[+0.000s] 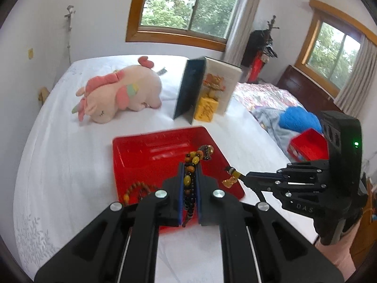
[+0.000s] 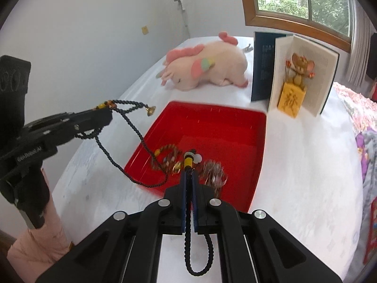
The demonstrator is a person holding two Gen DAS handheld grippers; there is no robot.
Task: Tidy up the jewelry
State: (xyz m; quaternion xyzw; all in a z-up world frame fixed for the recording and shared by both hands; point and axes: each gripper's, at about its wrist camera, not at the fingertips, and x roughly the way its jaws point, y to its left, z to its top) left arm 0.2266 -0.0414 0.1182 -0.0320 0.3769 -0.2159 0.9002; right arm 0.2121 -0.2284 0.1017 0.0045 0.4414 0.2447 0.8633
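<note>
At the left edge of the right wrist view, the left claw (image 2: 107,114) is clamping one end of a black necklace (image 2: 132,139), which is sagging in loops down toward the lower centre, where the right claw (image 2: 188,176) is pinching its other end behind a yellow bead (image 2: 188,161). The necklace's long axis is running left to right between the two claws, over the near edge of the red tray (image 2: 259,141) on the bed (image 2: 306,165). Bracelets (image 2: 165,158) are lying inside the tray, nearer the right claw.

You're in a home bedroom: a bed (image 1: 70,155) under a white sheet, a pink plush unicorn (image 1: 120,92) lying on it, wood-framed windows (image 1: 188,7) with curtains (image 1: 240,21), rumpled blankets (image 1: 278,108) alongside.
</note>
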